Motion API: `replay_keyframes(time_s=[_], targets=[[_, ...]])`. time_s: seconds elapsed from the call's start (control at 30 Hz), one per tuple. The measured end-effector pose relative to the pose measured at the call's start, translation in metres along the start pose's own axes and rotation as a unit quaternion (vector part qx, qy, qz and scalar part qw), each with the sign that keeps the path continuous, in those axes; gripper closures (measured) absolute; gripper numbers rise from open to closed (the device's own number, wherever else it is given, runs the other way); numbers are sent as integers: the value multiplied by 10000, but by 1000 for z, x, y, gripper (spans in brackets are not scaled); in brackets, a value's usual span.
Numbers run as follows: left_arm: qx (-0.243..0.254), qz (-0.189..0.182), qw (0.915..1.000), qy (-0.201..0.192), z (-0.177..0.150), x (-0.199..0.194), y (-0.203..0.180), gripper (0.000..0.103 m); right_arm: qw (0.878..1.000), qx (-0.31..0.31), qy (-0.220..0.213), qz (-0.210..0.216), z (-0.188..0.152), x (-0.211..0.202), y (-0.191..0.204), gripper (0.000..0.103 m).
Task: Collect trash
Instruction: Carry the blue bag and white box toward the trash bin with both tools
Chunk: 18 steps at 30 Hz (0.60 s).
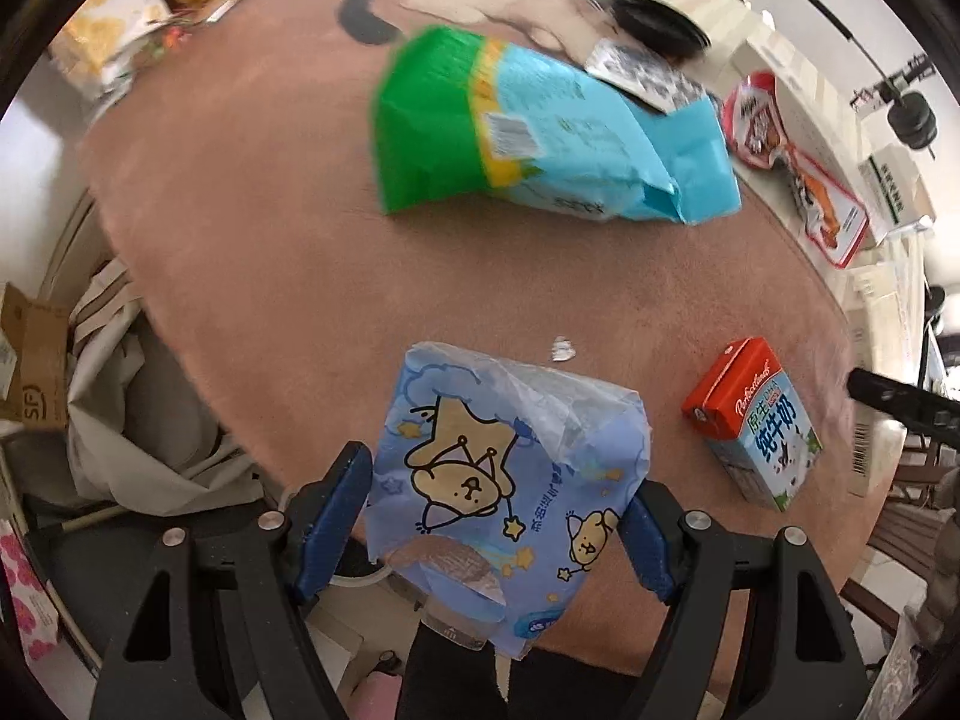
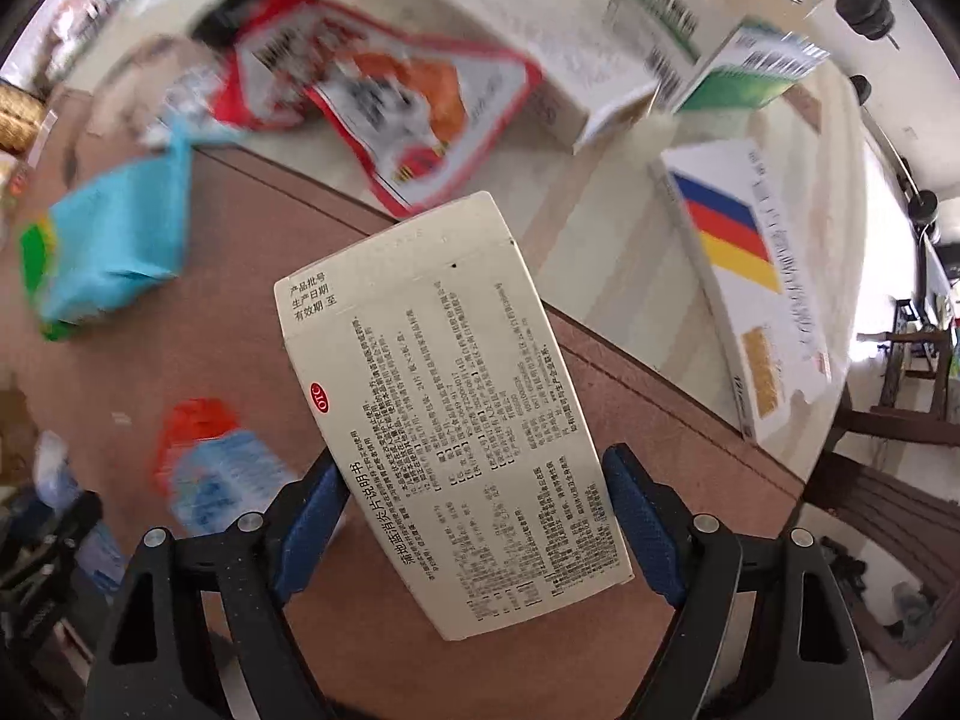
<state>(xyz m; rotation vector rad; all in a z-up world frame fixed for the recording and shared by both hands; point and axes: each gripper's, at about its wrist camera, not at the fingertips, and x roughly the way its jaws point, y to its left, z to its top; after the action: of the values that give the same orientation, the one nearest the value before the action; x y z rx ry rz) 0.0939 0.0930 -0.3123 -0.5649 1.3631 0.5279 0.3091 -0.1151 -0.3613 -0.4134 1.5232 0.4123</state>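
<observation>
— Gripping anything, is the left claw (image 1: 504, 516)?

— It is clenching a blue wrapper (image 1: 510, 486) printed with cartoon bears, its two blue fingers (image 1: 336, 516) pressing the wrapper's sides above the near edge of the brown tabletop (image 1: 270, 240).

— And what is the right claw (image 2: 474, 510) doing?

— It is grasping a white medicine box (image 2: 450, 408) covered in small print, holding it tilted above the tabletop, with the fingers (image 2: 642, 516) touching its long edges.

— Where is the rest of the rubbish lying?

— A green and light-blue bag (image 1: 528, 132) is lying farther back on the tabletop, blurred in both views. A red-topped milk carton (image 1: 756, 420) is lying on its side to the right of the wrapper, well apart from the bag. A small crumpled white scrap (image 1: 563, 350) is sitting just beyond the wrapper.

— Anything off the brown surface?

— A red and white packet (image 2: 396, 96) is lying at the tabletop's far edge, and a white box with blue, red and yellow stripes (image 2: 744, 276) is resting beside it on the pale surface.
</observation>
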Motion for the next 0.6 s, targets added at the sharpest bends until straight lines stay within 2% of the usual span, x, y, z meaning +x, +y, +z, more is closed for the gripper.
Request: replay_keyframes(time_s=[0.17, 0.27, 0.43, 0.6], targets=[[-275, -2, 9989, -393, -19, -49, 39, 28, 9980, -11, -439, 450, -27, -75, 13, 17], [-469, 2, 9969, -627, -39, -73, 64, 28, 9957, -253, -598, 659, -52, -106, 55, 17], [-914, 5, 9924, -829, -80, -90, 127, 28, 9911, -640, -706, 928, -114, -103, 161, 17], [-1654, -172, 9838, -670, -141, -68, 197, 28, 9858, -1204, -484, 1067, -177, -60, 245, 17]])
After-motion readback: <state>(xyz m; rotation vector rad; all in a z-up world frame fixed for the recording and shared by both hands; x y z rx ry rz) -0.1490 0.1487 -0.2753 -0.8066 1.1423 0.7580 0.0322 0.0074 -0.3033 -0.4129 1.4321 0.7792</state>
